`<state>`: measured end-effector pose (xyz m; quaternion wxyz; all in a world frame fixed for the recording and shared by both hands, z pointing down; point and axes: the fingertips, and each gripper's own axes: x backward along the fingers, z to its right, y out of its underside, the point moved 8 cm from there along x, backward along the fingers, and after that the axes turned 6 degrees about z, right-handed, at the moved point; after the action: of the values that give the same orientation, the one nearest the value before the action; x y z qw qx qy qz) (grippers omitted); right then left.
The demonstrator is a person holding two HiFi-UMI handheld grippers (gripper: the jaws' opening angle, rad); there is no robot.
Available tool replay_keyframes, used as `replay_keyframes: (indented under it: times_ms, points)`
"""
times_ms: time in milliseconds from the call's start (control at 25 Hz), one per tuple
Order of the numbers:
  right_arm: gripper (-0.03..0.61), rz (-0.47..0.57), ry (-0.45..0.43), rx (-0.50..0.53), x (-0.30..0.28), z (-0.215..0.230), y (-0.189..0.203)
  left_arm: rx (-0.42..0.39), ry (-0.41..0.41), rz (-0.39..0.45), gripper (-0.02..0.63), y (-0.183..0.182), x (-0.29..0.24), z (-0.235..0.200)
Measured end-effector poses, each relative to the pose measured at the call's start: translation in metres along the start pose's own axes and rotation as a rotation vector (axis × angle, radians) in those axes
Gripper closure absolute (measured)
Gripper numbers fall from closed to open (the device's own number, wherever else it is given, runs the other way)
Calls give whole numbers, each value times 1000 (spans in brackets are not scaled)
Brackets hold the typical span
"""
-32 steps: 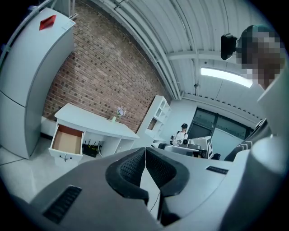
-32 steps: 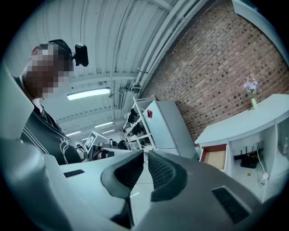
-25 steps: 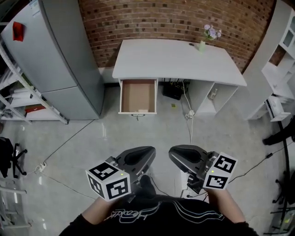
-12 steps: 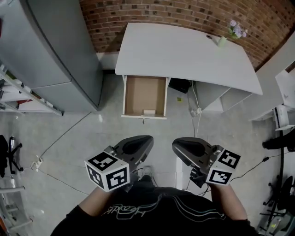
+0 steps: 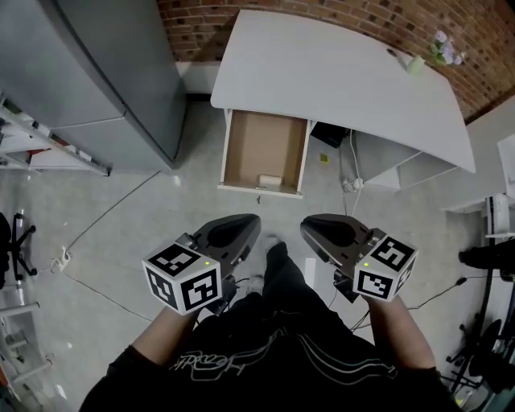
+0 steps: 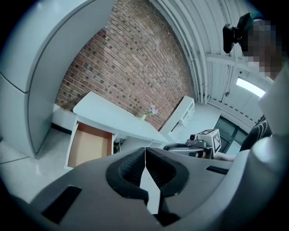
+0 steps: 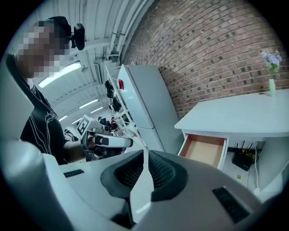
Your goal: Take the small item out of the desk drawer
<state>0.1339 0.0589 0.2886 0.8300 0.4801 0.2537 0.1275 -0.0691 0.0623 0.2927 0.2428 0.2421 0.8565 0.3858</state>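
Head view, looking steeply down: I hold both grippers low in front of my body, well short of the white desk (image 5: 338,72). L gripper (image 5: 251,222) and R gripper (image 5: 311,230) each have their jaws pressed together, w/ nothing between them.

The desk drawer (image 5: 261,141) stands pulled out under the desk's left end. Its brown floor is bare except for the small item (image 5: 269,181), a pale flat block lying just inside the front wall, approx mid-width. A grey fridge (image 5: 105,64) is at left, a brick wall (image 5: 322,12) is behind, and a small vase w/ flowers (image 5: 416,64) sits at the desk's far right.

Step in hand, as I judge it, is the approach; nothing is grasped yet. To do it well I'd close in on the drawer front, choose one gripper (R looks a fair fit) and spread its jaws before dipping in. Then I'd come down from above so the jaws straddle the item w/o knocking the drawer front. The item sits close to that wall, so a near-vertical entry seems safest.
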Motion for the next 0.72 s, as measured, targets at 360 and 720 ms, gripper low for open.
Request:
replay_keyframes:
  times_ms: [360, 720]
  points:
    - [518, -128, 6, 22, -55, 96, 1, 37, -107, -38, 591, -14, -46, -49]
    - [518, -308, -83, 87, -126, 190, 5, 141, -180, -77, 591, -22, -104, -114]
